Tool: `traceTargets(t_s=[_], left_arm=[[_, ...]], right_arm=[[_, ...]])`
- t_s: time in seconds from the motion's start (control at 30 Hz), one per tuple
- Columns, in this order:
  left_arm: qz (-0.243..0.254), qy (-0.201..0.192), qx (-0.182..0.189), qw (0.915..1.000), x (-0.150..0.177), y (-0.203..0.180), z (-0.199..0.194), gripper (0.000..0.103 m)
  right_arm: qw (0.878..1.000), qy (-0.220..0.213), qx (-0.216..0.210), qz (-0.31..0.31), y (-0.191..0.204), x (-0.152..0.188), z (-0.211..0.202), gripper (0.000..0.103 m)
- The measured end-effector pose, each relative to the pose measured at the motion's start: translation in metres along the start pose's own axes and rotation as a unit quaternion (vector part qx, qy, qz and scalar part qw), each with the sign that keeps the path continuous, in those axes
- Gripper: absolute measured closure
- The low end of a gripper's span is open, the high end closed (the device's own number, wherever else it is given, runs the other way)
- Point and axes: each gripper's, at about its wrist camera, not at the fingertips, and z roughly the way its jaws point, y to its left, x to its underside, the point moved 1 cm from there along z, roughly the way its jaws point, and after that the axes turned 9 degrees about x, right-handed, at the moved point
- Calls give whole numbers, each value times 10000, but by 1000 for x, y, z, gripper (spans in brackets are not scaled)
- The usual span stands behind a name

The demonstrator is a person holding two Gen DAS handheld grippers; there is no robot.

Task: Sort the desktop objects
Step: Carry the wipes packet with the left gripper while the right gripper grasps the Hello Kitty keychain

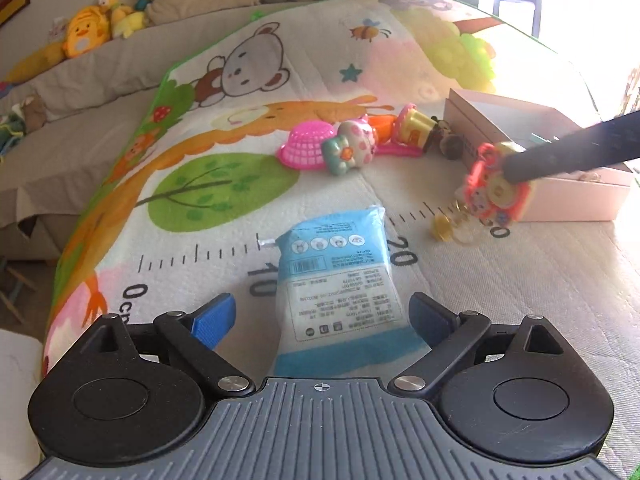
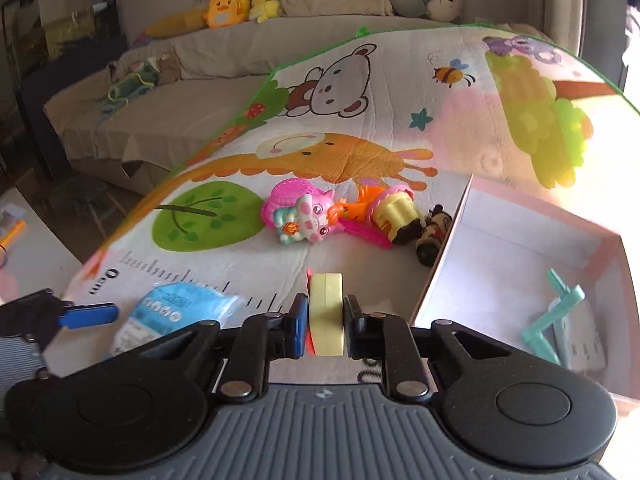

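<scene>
My left gripper (image 1: 322, 316) is open, its blue fingers either side of a blue-and-white wipes packet (image 1: 340, 276) lying on the play mat; the packet also shows in the right wrist view (image 2: 168, 316). My right gripper (image 2: 324, 320) is shut on a round yellow and red-orange toy (image 2: 326, 312), held above the mat beside the pink box (image 2: 520, 280); the toy also shows in the left wrist view (image 1: 496, 188). A pile of toys lies further back: a pink basket (image 1: 306, 146), a pink cat figure (image 1: 352, 146) and a yellow toy (image 1: 416, 126).
A teal plastic piece (image 2: 556, 316) lies inside the pink box. The colourful mat (image 2: 360, 120) covers the table. A sofa with stuffed toys (image 2: 240, 4) stands behind. Small yellow trinkets (image 1: 452, 228) lie on the mat under the held toy.
</scene>
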Motion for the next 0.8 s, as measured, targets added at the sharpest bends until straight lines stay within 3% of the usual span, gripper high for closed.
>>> traceTargets(t_s=[0.1,0.13,0.23,0.33,0.43,0.57,0.67,0.8], left_arm=[[43,12,42,10000,-2,-6,5,7],[76,27,62,9999,-2,-8,7,9],[178,76,113,9997,-2,-17,12,16],[250,70,221,9994,-2,-26,15,27],[381,47,461,9982,-2,-36,16,35],[602,17,692,9958,0,-54,14,32],[581,-10,584,9966,1,-53,10,21],[467,-45,477,9978,-1,-43,6,17]], right_arm=[[9946,370,-529,809,-38,33,-17,85],[9929,422,-474,1004,-50,43,-19,85],[9934,164,233,1112,-77,66,-34,76],[9904,-313,607,1201,-101,72,-58,69],[9783,-813,1204,1476,-127,61,-71,67],[9545,-912,2176,1825,-168,41,-42,61],[9569,-639,2159,1834,-182,28,-8,61],[9622,-520,2206,1512,-165,16,16,56]])
